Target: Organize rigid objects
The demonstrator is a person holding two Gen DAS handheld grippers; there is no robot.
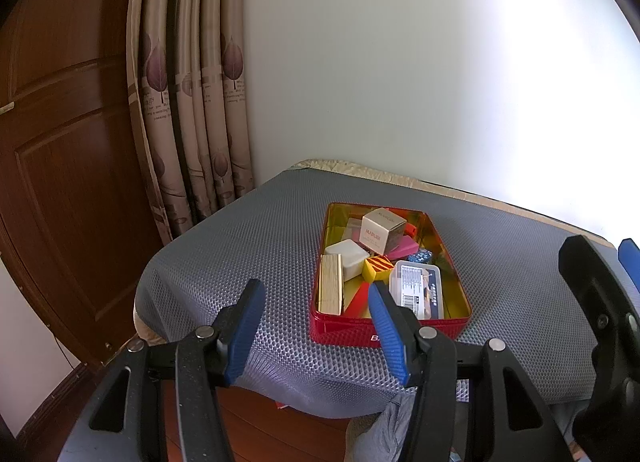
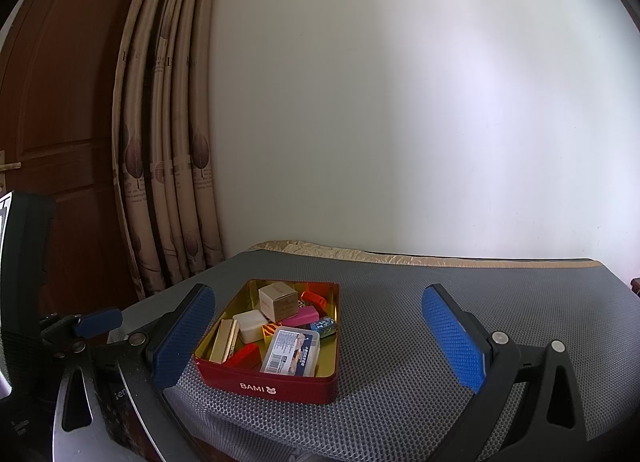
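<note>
A red tin (image 1: 344,328) (image 2: 280,386) marked BAMI lies on a grey mesh mat (image 1: 248,246) (image 2: 400,342). Inside it are a beige cube box (image 1: 382,230) (image 2: 278,300), a white box (image 1: 346,256), a gold box (image 1: 331,288), a yellow striped block (image 1: 378,267), a clear plastic case (image 1: 418,290) (image 2: 292,352), and pink, blue and red pieces. My left gripper (image 1: 314,284) hovers open at the tin's near left corner, holding nothing. My right gripper (image 2: 316,290) stands wide open with the tin seen between its fingers, untouched.
The mat's near edge drops to a wooden floor (image 1: 256,422). A patterned curtain (image 1: 192,102) and a brown wooden door (image 1: 60,142) stand at the left. A white wall (image 2: 400,102) rises behind the mat. Each gripper shows at the edge of the other's view.
</note>
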